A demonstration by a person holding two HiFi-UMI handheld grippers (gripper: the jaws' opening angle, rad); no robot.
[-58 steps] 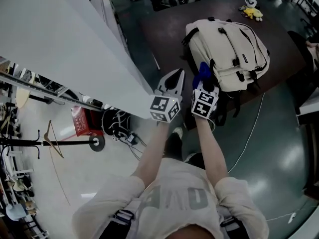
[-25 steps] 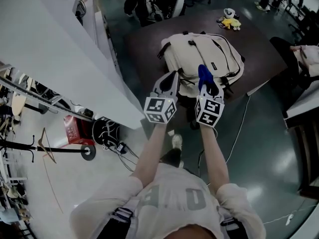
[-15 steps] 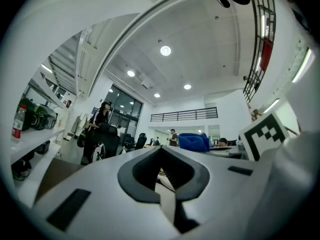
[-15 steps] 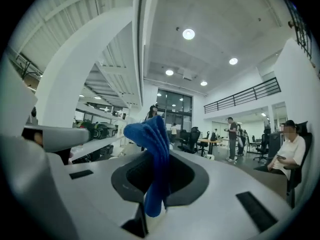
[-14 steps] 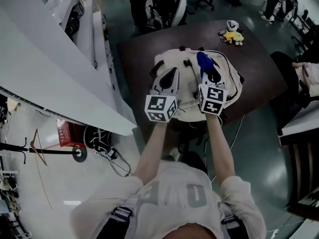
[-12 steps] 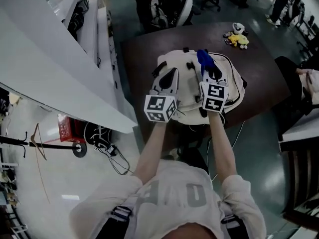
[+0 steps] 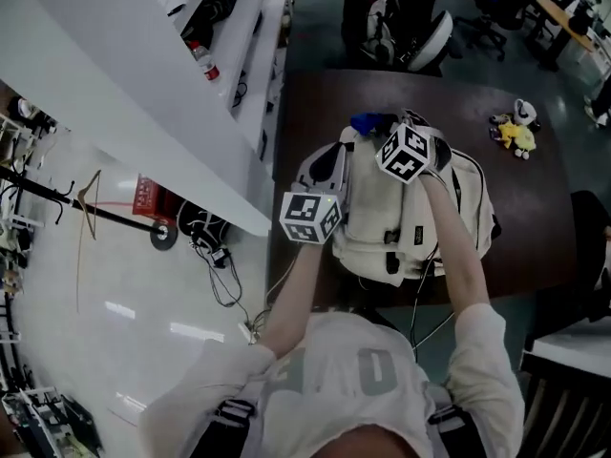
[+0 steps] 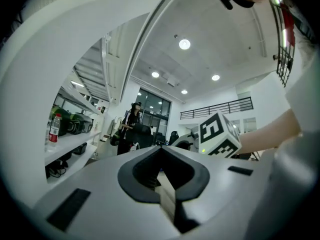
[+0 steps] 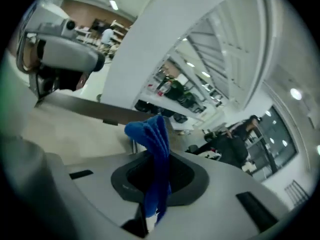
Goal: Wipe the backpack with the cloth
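Backpack (image 7: 410,218), cream, is laid flat on the dark table (image 7: 535,218) beneath both grippers. The left gripper (image 7: 334,153) is held closed and empty over its left edge. A blue cloth (image 7: 367,121) is pinched in the right gripper (image 7: 389,130), which has been carried to the backpack's far end since half a second ago.

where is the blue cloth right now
In the head view the blue cloth is pinched in the right gripper's tongs, at the far left end of the cream backpack on the dark table.
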